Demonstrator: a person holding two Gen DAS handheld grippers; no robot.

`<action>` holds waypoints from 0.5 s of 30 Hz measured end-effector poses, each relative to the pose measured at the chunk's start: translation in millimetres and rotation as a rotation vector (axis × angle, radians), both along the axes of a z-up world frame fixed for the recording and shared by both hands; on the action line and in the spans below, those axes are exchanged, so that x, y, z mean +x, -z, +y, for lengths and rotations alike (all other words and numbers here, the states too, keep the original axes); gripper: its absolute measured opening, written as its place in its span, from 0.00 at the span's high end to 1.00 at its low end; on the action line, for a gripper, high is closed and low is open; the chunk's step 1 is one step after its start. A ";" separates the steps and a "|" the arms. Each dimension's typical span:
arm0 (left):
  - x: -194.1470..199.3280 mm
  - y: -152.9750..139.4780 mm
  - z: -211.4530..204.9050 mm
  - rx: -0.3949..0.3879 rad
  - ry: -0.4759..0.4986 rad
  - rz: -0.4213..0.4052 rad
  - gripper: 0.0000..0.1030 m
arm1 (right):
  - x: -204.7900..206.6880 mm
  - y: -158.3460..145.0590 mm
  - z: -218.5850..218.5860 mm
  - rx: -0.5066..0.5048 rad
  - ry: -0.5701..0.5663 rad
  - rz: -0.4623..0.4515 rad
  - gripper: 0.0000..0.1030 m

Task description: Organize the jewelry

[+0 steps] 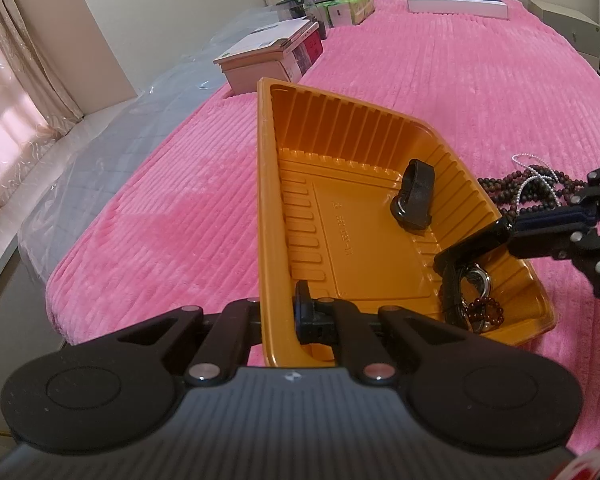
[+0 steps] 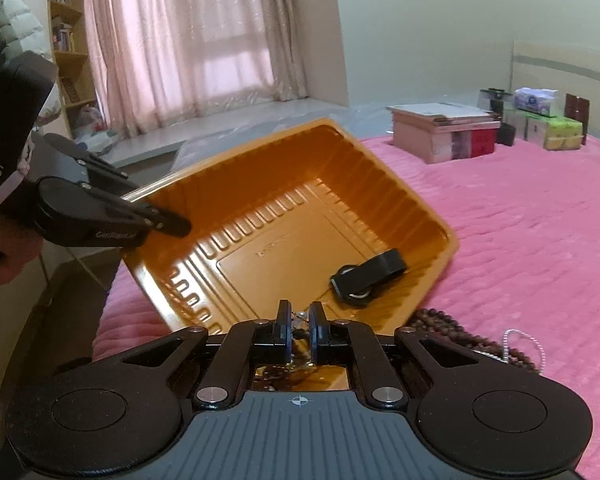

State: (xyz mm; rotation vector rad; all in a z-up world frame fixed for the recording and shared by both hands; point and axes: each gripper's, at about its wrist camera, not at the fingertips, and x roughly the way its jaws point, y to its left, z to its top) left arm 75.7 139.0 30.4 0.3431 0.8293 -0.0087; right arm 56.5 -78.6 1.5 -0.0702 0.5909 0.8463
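Note:
An orange plastic tray (image 1: 340,248) lies tilted on the pink bedspread. My left gripper (image 1: 280,308) is shut on its near wall, one finger inside and one outside; the right wrist view shows that gripper (image 2: 176,224) at the tray's (image 2: 284,216) left rim. A black strap with a metal ring (image 1: 416,196) lies inside the tray (image 2: 368,276). My right gripper (image 1: 444,260) reaches in from the right, shut on a jewelry bundle (image 1: 470,300) of dark cord, metal rings and red beads that hangs into the tray's near corner. Between its pads a shiny bit shows (image 2: 300,316).
Dark bead strands and a silver chain (image 1: 536,188) lie on the bedspread right of the tray, also beside it (image 2: 452,332). Stacked boxes (image 1: 268,60) and tissue packs (image 1: 340,4) line the bed's far edge. A person's hand (image 2: 4,256) holds the left gripper.

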 end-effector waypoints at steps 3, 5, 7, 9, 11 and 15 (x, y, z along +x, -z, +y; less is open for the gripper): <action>-0.1 0.6 0.9 -0.004 -0.001 0.000 0.97 | 0.9 1.9 4.8 -0.007 -0.008 0.003 0.92; 0.1 0.8 1.0 -0.005 -0.001 -0.001 0.97 | 1.5 2.3 6.0 -0.011 -0.011 0.002 0.92; 0.0 0.8 1.1 -0.005 -0.001 -0.001 0.97 | 1.8 2.2 7.6 -0.011 -0.014 0.003 0.92; 0.0 0.9 1.1 -0.005 -0.001 -0.001 0.97 | 1.1 1.5 8.3 -0.010 -0.012 0.001 0.92; -0.3 0.6 1.2 -0.007 -0.001 -0.002 0.96 | 1.5 1.3 9.5 -0.004 -0.016 0.001 0.92; -0.5 0.5 0.7 -0.008 -0.001 -0.002 0.96 | 0.8 -1.1 3.6 0.028 -0.002 -0.004 0.46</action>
